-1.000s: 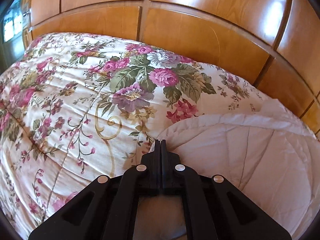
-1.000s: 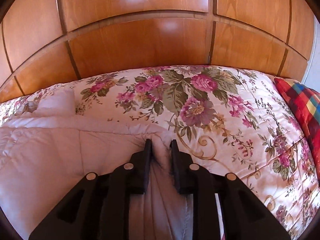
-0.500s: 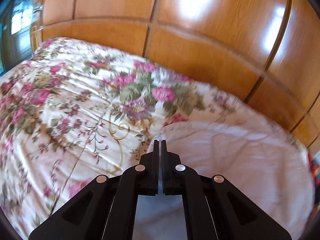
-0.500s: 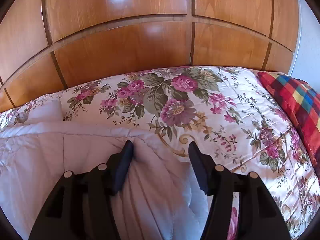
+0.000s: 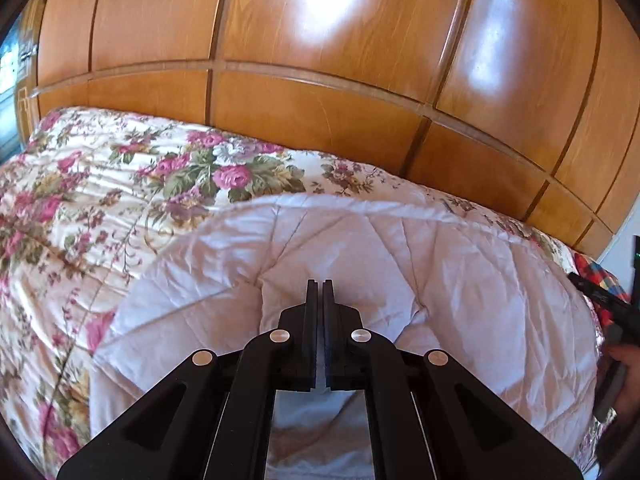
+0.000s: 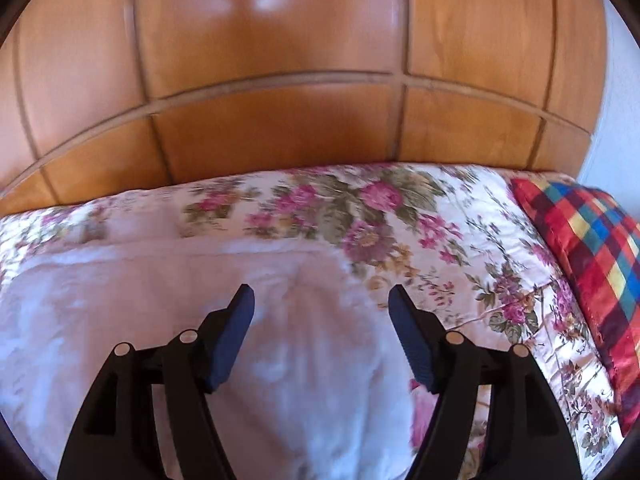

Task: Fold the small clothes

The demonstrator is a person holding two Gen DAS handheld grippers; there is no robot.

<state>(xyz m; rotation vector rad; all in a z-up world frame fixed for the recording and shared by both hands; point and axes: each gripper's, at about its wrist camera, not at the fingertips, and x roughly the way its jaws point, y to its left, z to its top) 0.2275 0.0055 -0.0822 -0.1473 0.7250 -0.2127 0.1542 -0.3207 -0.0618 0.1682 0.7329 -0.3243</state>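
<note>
left gripper (image 5: 319,282) fingers pinch white cloth (image 5: 360,248); right gripper (image 6: 321,294) fingers just opened, empty.

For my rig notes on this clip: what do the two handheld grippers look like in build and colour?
Both are matte black plastic. The left gripper has two flat, straight fingers on angular linkage arms with cut-out slots and round silver pivot pins. The right gripper has the same build, with ribbed dark blue pads facing inward. No cables or sleeves show.

Home bedroom: bed with floral quilt (image 5: 100,208), wooden headboard (image 5: 320,112), plaid pillow (image 6: 588,256).
</note>
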